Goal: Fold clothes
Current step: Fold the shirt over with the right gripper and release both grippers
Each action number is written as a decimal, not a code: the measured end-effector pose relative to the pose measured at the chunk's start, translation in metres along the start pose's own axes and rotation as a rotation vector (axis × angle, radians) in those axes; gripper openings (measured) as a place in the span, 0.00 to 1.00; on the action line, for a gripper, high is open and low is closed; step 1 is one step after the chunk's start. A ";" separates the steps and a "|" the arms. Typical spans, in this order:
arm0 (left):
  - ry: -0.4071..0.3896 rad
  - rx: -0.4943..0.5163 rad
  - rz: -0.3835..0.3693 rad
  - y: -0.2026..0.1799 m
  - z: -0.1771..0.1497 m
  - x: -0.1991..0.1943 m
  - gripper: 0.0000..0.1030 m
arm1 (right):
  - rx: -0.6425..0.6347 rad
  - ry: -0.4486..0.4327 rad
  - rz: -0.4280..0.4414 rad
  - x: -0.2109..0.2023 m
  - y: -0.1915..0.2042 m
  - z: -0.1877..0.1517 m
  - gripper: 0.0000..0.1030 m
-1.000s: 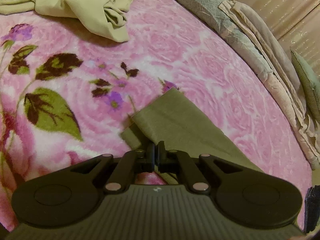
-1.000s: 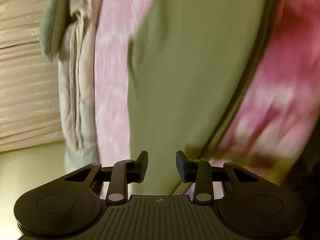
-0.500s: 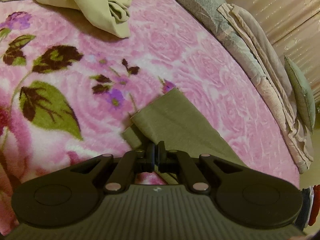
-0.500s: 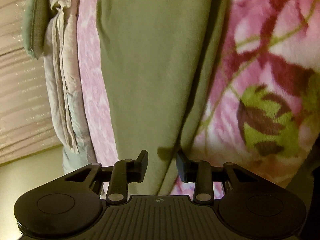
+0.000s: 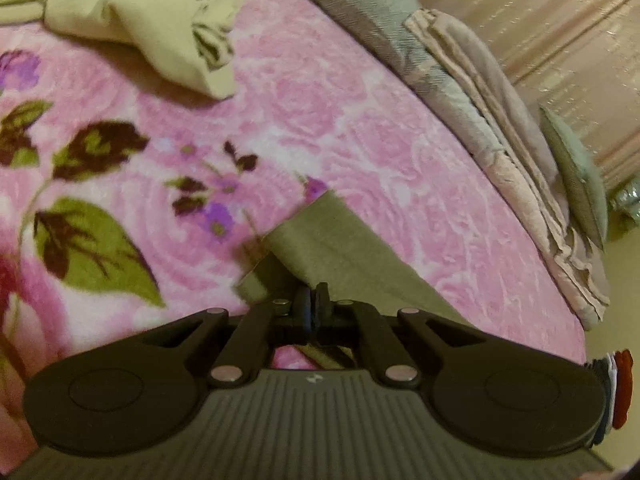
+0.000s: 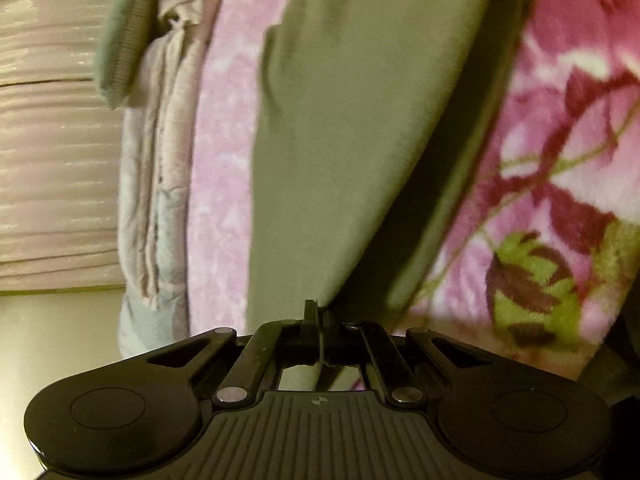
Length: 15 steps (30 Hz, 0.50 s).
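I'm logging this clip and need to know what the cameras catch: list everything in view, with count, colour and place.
olive garment: one, olive green, flat on the blanket, an edge pinched at each gripper.
pale garment: one crumpled heap, pale yellow-beige, far left of the blanket in the left wrist view.
blanket: one, pink with flower and green leaf print, covering the bed.
bedding: folded layers, grey-green and beige, along the bed's far edge.
cushion: one, grey-green, beside the bedding's edge.
curtain: beige, striped, behind the bed.
left gripper: one, black, shut on the olive garment.
right gripper: one, black, shut on the olive garment.
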State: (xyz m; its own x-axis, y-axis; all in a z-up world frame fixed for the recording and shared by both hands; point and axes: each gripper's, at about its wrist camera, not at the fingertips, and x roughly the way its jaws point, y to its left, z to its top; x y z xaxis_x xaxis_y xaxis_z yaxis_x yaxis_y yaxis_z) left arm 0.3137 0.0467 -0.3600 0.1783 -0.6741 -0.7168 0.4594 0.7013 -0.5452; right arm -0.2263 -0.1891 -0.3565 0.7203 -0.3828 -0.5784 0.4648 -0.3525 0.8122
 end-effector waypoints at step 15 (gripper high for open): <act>0.005 0.225 0.109 -0.012 -0.021 0.005 0.04 | -0.125 0.009 -0.193 0.011 -0.005 -0.011 0.07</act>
State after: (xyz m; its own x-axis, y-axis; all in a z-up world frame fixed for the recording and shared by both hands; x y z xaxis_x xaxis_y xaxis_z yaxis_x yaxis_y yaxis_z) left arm 0.2908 0.0398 -0.3656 0.2329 -0.5957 -0.7687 0.6196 0.7001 -0.3548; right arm -0.2154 -0.1819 -0.3660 0.6164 -0.3103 -0.7237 0.6540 -0.3100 0.6900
